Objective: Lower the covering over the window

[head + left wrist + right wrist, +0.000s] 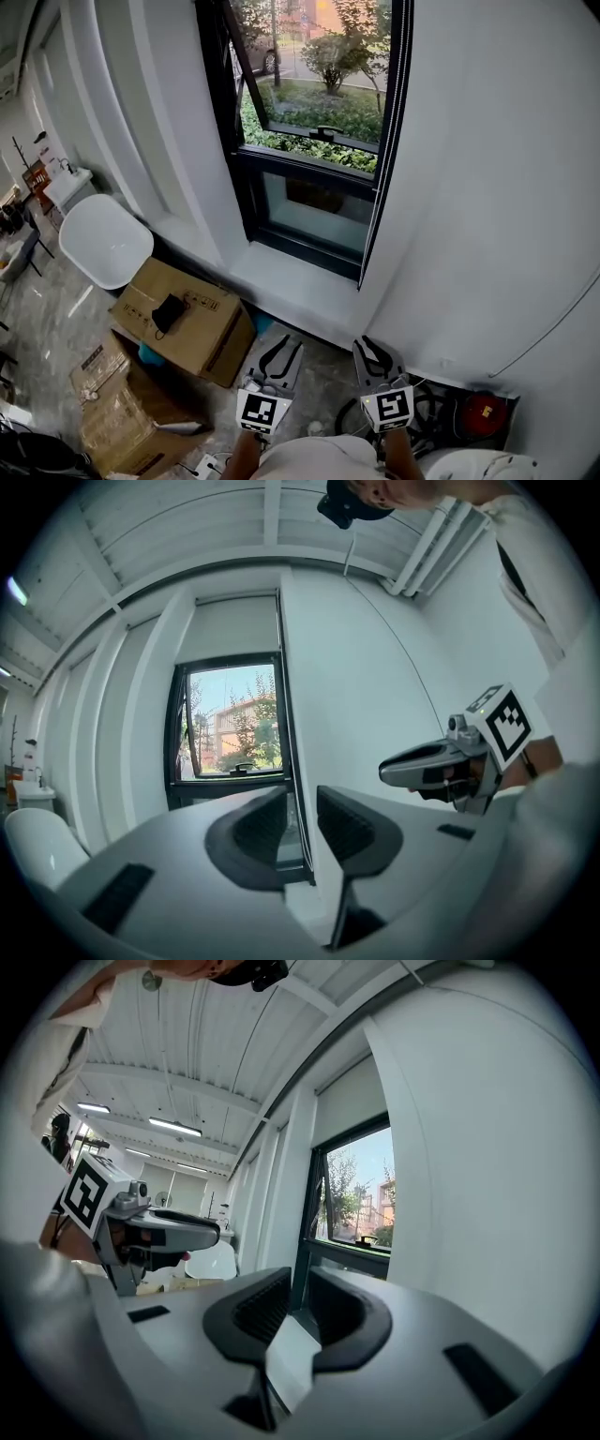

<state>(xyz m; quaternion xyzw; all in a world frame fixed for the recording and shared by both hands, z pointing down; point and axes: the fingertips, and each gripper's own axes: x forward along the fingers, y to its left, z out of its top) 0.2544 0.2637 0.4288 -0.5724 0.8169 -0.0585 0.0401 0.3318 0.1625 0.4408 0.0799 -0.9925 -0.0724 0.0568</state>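
Both grippers sit at the bottom edge of the head view, side by side, pointing level toward the window wall, well short of it. Left gripper (284, 345): jaws a little apart, nothing between them; only the window frame shows through the gap in the left gripper view. Right gripper (373, 347): jaws likewise parted and empty.

White wall (487, 187) fills the right half of the head view. Window (314, 122), dark-framed, is set in a recess above a pale sill (281, 281); its upper pane is tilted outward, with greenery beyond. Blind (232, 628) is a pale panel covering only the topmost band of the opening, the glass below it bare. Cardboard boxes (187, 319) stand on the floor left of the sill, with a white chair (103, 239) beside them. Thin cord (382, 150) hangs along the frame's right edge. Red object (483, 410) lies low right, against the wall.
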